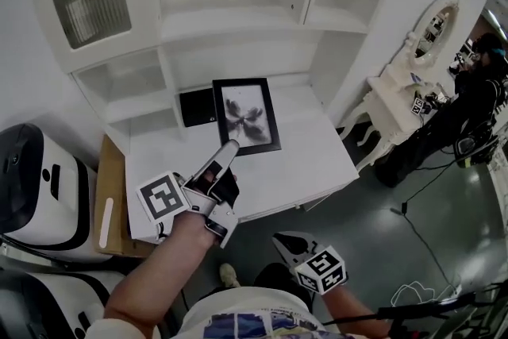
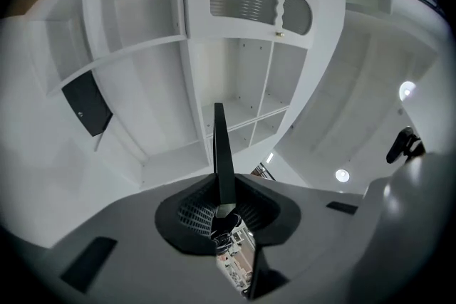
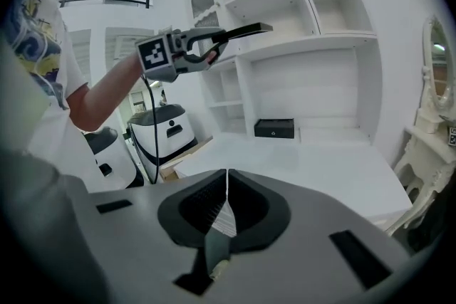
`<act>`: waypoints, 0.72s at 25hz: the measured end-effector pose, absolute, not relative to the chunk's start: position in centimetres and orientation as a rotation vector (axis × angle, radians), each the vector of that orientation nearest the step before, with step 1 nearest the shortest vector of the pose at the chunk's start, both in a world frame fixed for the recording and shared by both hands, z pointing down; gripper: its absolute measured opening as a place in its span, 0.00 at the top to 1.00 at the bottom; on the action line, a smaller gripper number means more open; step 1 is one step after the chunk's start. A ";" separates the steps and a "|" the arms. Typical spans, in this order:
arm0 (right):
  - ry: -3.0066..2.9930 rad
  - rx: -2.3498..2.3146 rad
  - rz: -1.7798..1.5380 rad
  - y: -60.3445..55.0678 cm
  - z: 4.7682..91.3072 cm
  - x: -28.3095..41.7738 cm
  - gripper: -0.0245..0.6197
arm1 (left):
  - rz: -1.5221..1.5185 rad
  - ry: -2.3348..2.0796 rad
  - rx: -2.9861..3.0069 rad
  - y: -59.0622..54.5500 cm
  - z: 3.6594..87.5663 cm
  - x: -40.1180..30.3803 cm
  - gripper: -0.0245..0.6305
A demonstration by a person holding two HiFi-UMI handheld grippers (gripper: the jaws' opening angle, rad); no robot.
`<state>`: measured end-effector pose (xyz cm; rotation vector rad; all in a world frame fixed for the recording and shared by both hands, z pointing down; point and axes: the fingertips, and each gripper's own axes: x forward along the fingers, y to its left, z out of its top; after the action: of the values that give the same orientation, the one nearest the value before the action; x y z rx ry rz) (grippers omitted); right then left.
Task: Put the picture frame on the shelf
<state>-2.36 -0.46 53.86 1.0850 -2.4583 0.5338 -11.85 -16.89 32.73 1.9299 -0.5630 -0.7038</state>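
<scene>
Picture frame point(image 1: 248, 115) first: it is black, with a dark flower-like picture in it, and it is up in the air, not on the shelf yet. The left gripper point(image 1: 226, 151) pinches it by its near edge, so the rest of the frame sticks out in front. I think that is so the far end can go into the shelf first. The frame lies almost flat, face up, over the white desk point(image 1: 317, 155). It is in front of the big white shelf unit point(image 1: 238, 20).

The right gripper point(image 1: 283, 240) hangs low, close to the person's body. Its jaws are closed together with nothing in them. I think it waits there so it is out of the way.

A small black box point(image 1: 196, 107) sits at the back of the desk, under the shelves. The frame should go above it and not bump it. To stand up on the shelf, I guess the frame must be tipped upright.
</scene>
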 end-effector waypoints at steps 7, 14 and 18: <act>-2.457 1.063 0.589 -6.0 54.6 0.5 0.91 | -0.752 -0.596 1.944 -26.4 28.9 -8.7 0.85; -2.504 0.965 0.545 -12.1 53.9 5.1 0.91 | -0.815 -0.691 1.969 -34.3 25.7 -6.3 0.85; -2.529 0.909 0.562 -16.5 53.9 7.8 0.91 | -0.819 -0.760 1.961 -40.4 25.0 -4.4 0.85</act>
<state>7.83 -16.46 53.93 0.9087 -2.5289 0.5617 -4.39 -40.43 25.02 1.9614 -0.7598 -0.8188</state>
